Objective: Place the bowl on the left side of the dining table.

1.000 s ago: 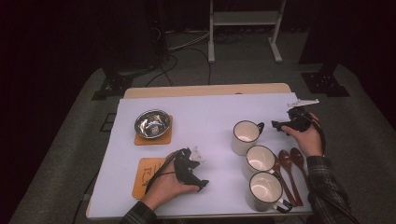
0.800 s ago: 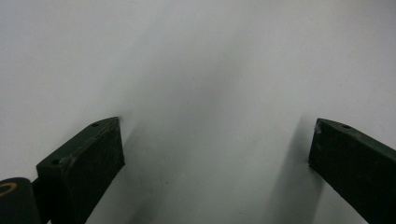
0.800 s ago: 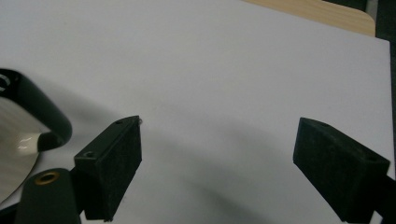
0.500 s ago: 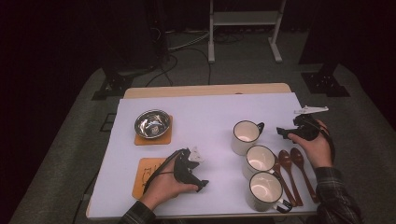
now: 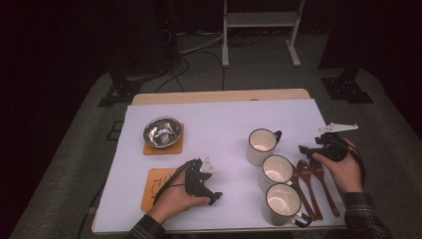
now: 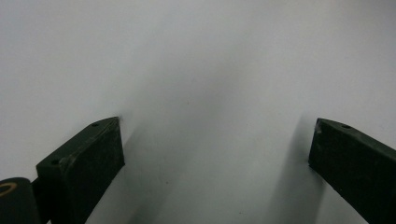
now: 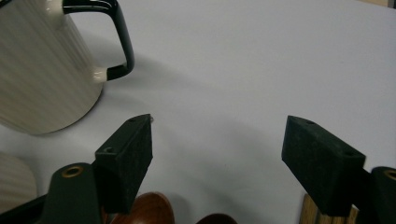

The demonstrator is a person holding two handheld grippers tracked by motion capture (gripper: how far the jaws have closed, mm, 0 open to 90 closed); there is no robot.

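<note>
At the right of the high view the right gripper (image 5: 304, 149), its blocky matte-black jaws wide, just closing a little and empty, hovers above two glossy brown wooden spoons (image 5: 311, 181) beside three ribbed cream mugs (image 5: 262, 146), while the left gripper (image 5: 215, 196), jaws wide and empty, rests lower centre on the smooth white table (image 5: 214, 119).

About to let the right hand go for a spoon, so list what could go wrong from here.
1. The two wooden spoons lie side by side, seemingly touching; the open right claw, whose jaws have just been closing with nothing between them, may nudge or lift both.
2. The middle mug sits tight against the spoons, so a sideways sweep could bump it.
3. The spoons lie near the table edge and could slide off.
</note>
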